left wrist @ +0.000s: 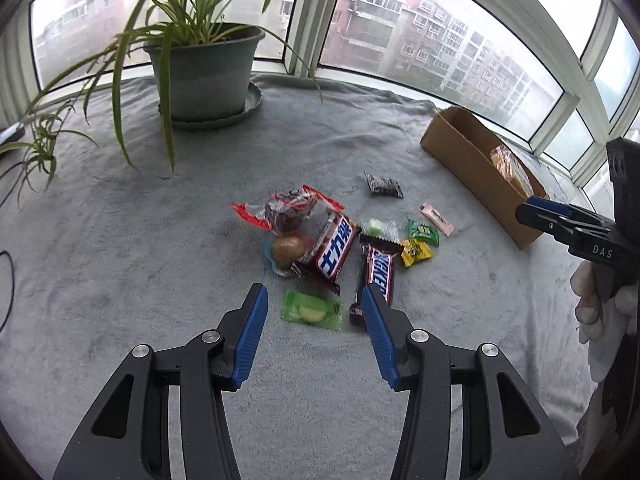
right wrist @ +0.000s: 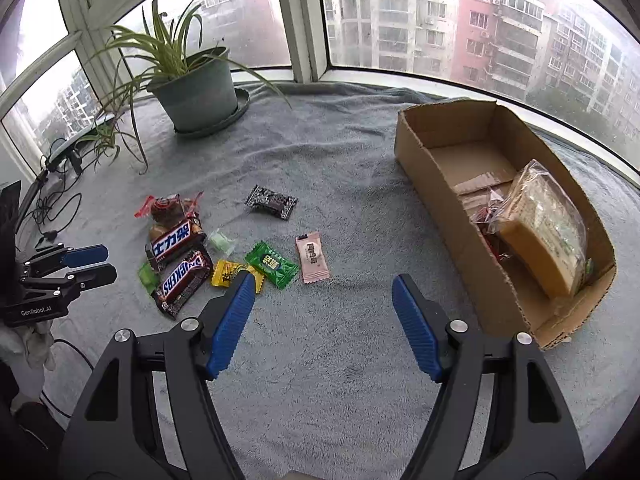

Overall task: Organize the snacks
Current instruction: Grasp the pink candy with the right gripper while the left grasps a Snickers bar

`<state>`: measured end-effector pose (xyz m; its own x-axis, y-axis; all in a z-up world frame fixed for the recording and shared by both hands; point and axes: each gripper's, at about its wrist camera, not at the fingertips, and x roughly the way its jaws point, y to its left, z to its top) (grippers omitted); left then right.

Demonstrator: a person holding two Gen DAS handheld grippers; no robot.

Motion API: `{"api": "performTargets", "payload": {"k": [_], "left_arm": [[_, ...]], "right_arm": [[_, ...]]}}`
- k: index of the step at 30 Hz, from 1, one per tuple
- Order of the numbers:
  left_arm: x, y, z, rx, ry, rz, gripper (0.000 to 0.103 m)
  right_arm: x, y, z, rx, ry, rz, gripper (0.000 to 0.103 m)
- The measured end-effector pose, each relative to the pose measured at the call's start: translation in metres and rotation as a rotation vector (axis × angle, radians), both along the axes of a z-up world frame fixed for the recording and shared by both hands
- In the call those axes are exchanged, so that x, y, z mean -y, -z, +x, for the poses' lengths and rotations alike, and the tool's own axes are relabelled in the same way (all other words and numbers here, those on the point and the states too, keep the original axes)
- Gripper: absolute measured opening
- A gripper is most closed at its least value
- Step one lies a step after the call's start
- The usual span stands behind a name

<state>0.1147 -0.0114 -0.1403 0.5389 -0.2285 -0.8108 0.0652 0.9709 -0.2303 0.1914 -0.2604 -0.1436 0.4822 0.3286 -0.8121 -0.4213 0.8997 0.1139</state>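
Loose snacks lie on a grey blanket [left wrist: 120, 240]: two Snickers bars [left wrist: 378, 272] [right wrist: 182, 280], a red-wrapped cake [left wrist: 286, 208], a black packet [right wrist: 272, 201], a pink sachet [right wrist: 312, 257], a dark green candy [right wrist: 272, 264], a yellow candy [right wrist: 230, 272] and a light green candy [left wrist: 314, 312]. My left gripper [left wrist: 314, 300] hangs open just above the light green candy, nothing between its fingers. My right gripper [right wrist: 322, 284] stands open over bare blanket, right of the candies and left of the cardboard box [right wrist: 424, 168], which holds a bagged bread [right wrist: 540, 232] and small packets.
A potted spider plant [left wrist: 204, 64] on a saucer stands at the back left by the window. Cables and a stand [right wrist: 56, 184] lie at the blanket's left edge. A gloved hand [left wrist: 596, 312] holds the right gripper at the left wrist view's right edge.
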Motion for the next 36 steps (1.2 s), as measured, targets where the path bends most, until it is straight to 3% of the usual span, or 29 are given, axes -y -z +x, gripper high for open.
{"api": "performTargets", "payload": {"k": [4, 7, 9, 13, 17, 26, 33, 36], "left_arm": [[-0.002, 0.017, -0.002, -0.045, 0.004, -0.015, 0.046], [0.000, 0.016, 0.006, -0.029, 0.006, 0.002, 0.041], [0.003, 0.015, 0.011, -0.016, 0.019, 0.005, 0.038], [0.012, 0.017, 0.022, -0.005, 0.059, 0.034, 0.036], [0.018, 0.024, 0.034, -0.015, 0.084, 0.070, 0.036], [0.023, 0.030, 0.046, -0.022, 0.132, 0.112, 0.036], [0.030, 0.040, 0.051, -0.052, 0.154, 0.124, 0.036], [0.028, 0.042, 0.052, -0.052, 0.129, 0.105, 0.028]], "right_arm": [[-0.005, 0.014, 0.011, -0.028, -0.007, -0.006, 0.074], [-0.010, 0.024, 0.021, -0.055, -0.010, 0.000, 0.071], [-0.016, 0.030, 0.027, -0.070, -0.023, -0.011, 0.063], [-0.025, 0.040, 0.037, -0.087, -0.042, -0.032, 0.062], [-0.033, 0.050, 0.046, -0.110, -0.057, -0.070, 0.048], [-0.045, 0.064, 0.058, -0.123, -0.090, -0.129, 0.046], [-0.051, 0.065, 0.056, -0.106, -0.108, -0.173, 0.027], [-0.048, 0.065, 0.054, -0.104, -0.104, -0.169, 0.022]]}}
